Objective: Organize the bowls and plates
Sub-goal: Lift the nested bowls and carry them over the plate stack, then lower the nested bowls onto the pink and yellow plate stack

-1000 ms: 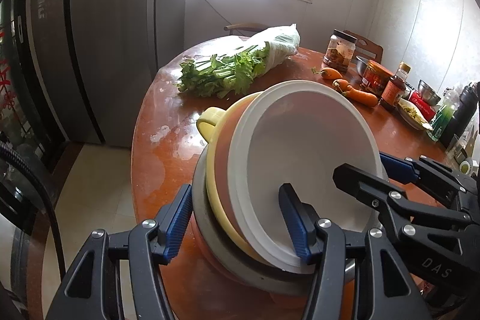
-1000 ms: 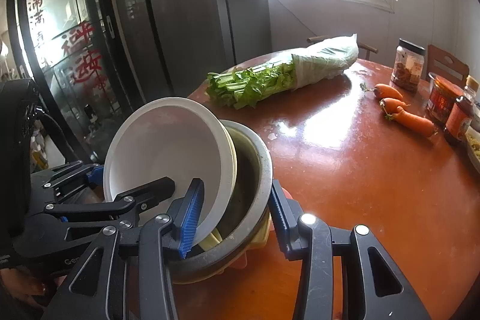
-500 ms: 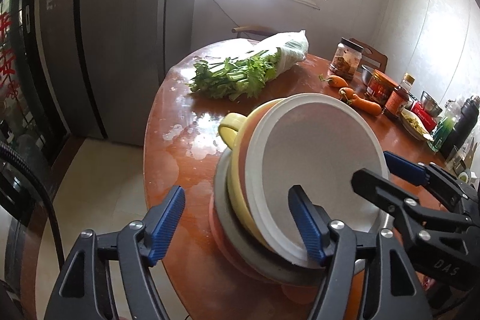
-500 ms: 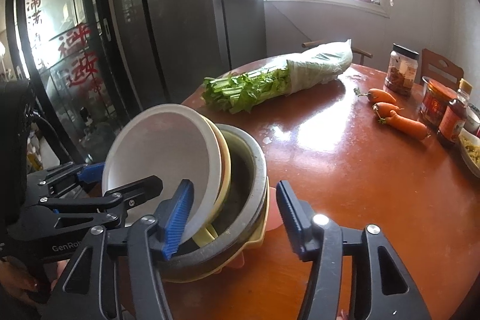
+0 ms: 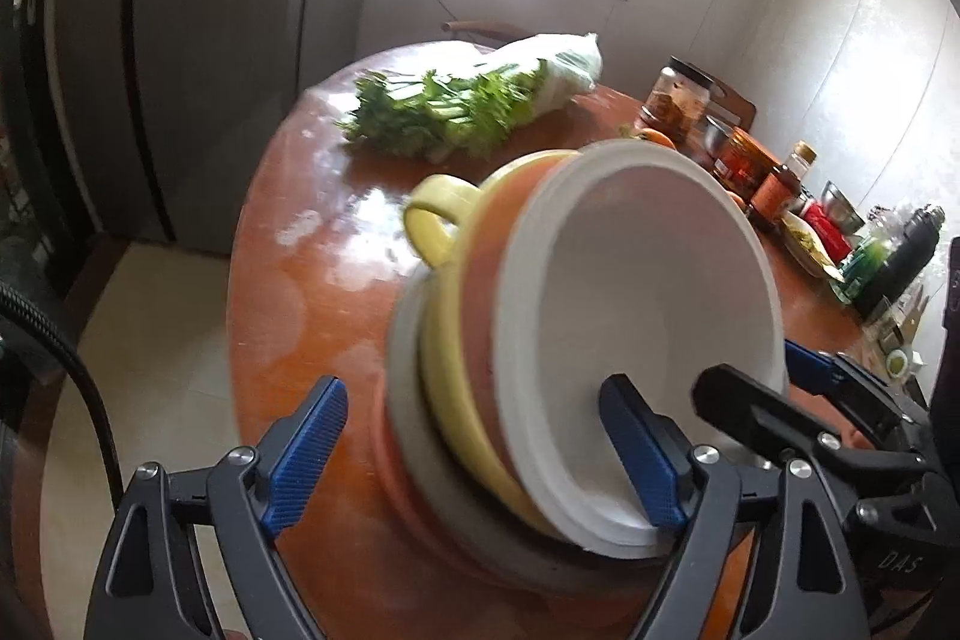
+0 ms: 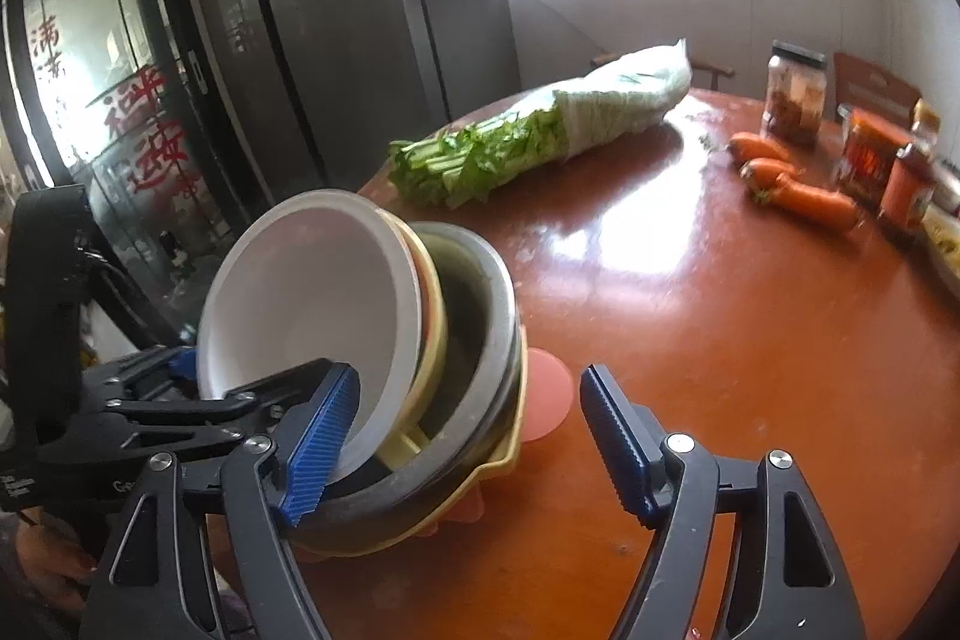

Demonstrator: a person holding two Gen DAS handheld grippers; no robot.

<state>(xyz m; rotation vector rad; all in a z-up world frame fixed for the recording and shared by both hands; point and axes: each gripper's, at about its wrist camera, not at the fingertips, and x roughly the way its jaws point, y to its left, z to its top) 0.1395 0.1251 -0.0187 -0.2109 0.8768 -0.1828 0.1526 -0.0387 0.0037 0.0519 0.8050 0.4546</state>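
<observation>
A nested stack of dishes rests near the front edge of the round wooden table. A white bowl leans tilted on top, over an orange bowl, a yellow handled cup, a steel bowl and a pink plate at the bottom. My left gripper is open, its jaws straddling the stack's near rim. My right gripper is open around the stack from the other side. The white bowl tilts toward the left gripper.
A bag of green celery lies at the far side of the table. Carrots, jars, sauce bottles and a dark flask crowd the right side. A dark fridge stands at left.
Both grippers have opened wider and drawn back a little from the stack. The stack of bowls stays on the table, with the white bowl still tilted.
</observation>
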